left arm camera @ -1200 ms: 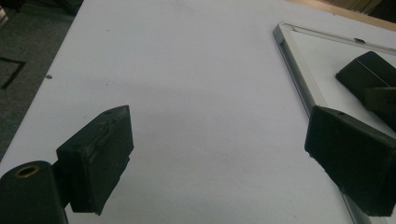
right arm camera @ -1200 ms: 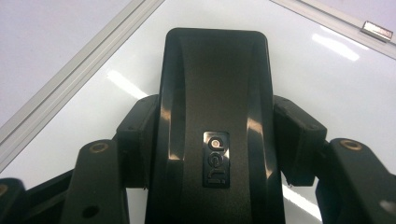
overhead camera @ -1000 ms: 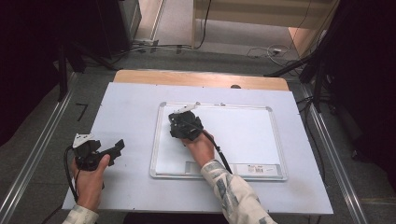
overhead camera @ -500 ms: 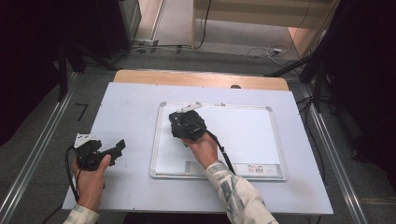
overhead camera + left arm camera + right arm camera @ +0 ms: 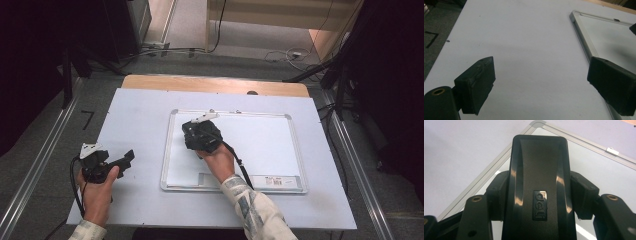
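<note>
A white whiteboard (image 5: 260, 145) with a silver frame lies flat on the pale table (image 5: 140, 115). My right gripper (image 5: 196, 131) hovers over the board's far left part, shut on a black eraser (image 5: 539, 165) marked "deli". In the right gripper view the right gripper (image 5: 540, 195) presses the eraser's two long sides, and the board's corner (image 5: 537, 125) lies just beyond it. My left gripper (image 5: 126, 159) rests open above the bare table, left of the board. In the left gripper view the left gripper (image 5: 541, 72) holds nothing, with the board's frame (image 5: 584, 40) ahead at the right.
A wooden strip (image 5: 215, 84) runs along the table's far edge. The right gripper's cable (image 5: 240, 167) trails back across the board beside the sleeve. A printed label (image 5: 280, 181) sits on the board's near edge. Metal rails (image 5: 45, 160) flank the table on the floor.
</note>
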Tool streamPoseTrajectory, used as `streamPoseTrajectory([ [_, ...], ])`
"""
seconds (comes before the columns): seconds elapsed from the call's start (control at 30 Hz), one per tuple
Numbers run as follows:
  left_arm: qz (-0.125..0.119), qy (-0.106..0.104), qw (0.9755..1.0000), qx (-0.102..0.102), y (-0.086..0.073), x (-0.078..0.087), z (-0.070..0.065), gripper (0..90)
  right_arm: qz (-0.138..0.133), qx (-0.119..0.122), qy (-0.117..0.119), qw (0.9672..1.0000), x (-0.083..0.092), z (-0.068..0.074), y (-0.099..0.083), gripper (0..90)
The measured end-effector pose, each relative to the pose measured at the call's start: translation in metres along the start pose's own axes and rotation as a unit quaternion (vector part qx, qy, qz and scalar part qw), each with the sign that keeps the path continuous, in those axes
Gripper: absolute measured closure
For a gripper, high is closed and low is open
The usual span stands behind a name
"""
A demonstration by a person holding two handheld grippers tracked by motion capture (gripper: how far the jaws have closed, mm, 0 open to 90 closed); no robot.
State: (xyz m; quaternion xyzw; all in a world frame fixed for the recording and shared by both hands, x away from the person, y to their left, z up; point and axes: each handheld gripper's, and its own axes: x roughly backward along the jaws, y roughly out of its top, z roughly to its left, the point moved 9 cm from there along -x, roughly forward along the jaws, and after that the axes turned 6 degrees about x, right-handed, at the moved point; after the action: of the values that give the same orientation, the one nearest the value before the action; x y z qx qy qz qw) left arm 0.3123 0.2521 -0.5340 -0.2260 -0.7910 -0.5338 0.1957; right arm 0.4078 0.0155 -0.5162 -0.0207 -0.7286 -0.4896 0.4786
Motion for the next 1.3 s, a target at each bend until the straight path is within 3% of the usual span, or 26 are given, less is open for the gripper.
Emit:
streamPoseTrajectory([
  [0.67, 0.000, 0.001, 1.0000, 0.000, 0.000, 0.001, 0.000, 8.5, -0.005, -0.018, -0.020, 0.9996, 0.021, -0.025, -0.013, 37.1],
  [1.3, 0.003, -0.002, 1.0000, -0.005, -0.001, -0.002, -0.003, 8.5, -0.003, -0.044, -0.050, 0.9978, 0.043, -0.060, -0.039, 37.1],
])
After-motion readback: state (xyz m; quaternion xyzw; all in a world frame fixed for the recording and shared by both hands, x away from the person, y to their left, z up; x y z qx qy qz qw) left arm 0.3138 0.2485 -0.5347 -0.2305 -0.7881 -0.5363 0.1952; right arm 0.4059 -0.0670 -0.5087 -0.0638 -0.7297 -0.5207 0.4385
